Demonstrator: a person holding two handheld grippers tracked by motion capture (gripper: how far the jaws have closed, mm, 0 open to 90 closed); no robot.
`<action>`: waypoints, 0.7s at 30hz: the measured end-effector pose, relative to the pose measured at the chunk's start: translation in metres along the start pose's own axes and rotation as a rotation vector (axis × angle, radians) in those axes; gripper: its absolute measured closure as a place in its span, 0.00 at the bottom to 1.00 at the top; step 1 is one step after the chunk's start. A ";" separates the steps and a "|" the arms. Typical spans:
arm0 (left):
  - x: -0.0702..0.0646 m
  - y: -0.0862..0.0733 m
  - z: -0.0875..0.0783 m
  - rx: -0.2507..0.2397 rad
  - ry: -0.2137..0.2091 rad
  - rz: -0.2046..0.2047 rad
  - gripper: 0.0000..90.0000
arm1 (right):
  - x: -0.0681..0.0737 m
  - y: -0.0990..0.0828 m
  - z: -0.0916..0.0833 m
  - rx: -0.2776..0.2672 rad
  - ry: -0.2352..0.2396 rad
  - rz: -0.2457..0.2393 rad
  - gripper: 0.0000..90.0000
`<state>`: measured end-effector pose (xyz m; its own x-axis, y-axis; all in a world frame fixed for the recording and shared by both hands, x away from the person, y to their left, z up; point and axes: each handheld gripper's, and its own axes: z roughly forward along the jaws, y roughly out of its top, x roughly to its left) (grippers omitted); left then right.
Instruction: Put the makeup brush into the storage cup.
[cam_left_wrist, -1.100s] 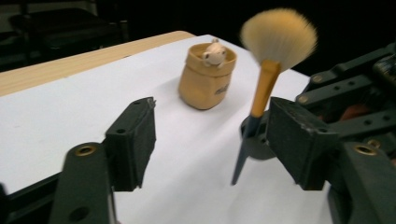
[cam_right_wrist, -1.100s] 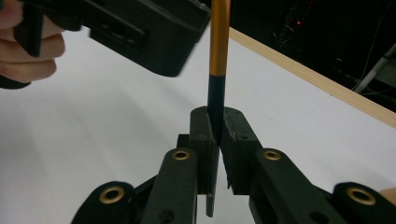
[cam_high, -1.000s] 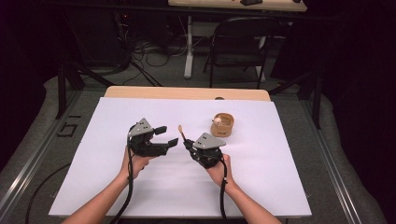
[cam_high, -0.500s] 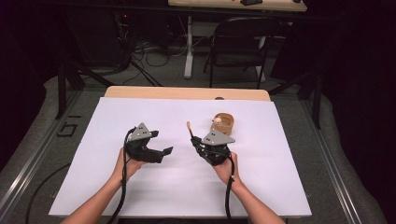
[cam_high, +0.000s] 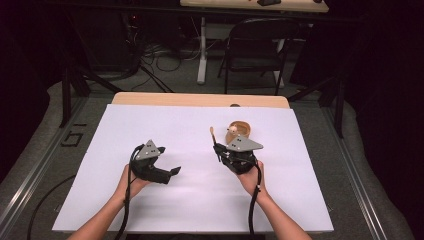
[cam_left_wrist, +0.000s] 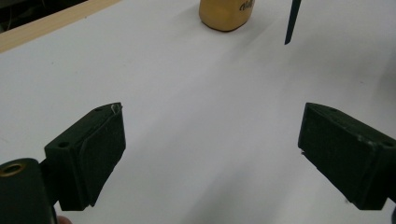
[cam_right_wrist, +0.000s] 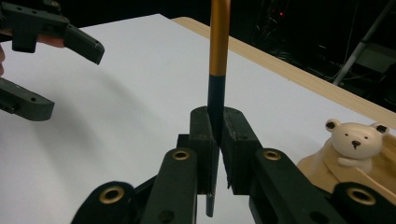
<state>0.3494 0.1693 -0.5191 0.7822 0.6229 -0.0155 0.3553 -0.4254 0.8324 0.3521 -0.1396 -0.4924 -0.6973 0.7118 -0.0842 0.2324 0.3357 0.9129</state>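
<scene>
The right gripper (cam_right_wrist: 215, 140) clamps a slim black-and-orange stick (cam_right_wrist: 218, 56) between its closed jaws, the stick rising upright past the jaw tips. Just beside it on the white table (cam_high: 165, 125) sits a wooden bear-figure holder (cam_high: 239, 131). The left gripper (cam_left_wrist: 210, 154), jaws spread wide, holds nothing, well apart from the stick.

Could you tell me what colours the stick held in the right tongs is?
Black below, orange above; the stick shows best in the right gripper view.
</scene>
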 end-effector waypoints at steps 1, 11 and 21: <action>0.000 -0.001 -0.001 0.003 -0.007 -0.004 0.08 | -0.001 0.000 -0.001 -0.001 0.001 0.001 0.93; 0.001 -0.008 -0.007 0.013 -0.035 0.001 0.08 | -0.011 0.002 -0.013 0.003 -0.007 0.019 0.93; 0.000 -0.009 -0.006 0.021 -0.028 0.021 0.08 | -0.026 0.004 -0.022 0.000 -0.022 0.055 0.93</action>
<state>0.3436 0.1773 -0.5227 0.8038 0.5947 -0.0137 0.3489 -0.4526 0.8206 0.3562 -0.1702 -0.4782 -0.6685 0.7425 -0.0426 0.2698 0.2955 0.9164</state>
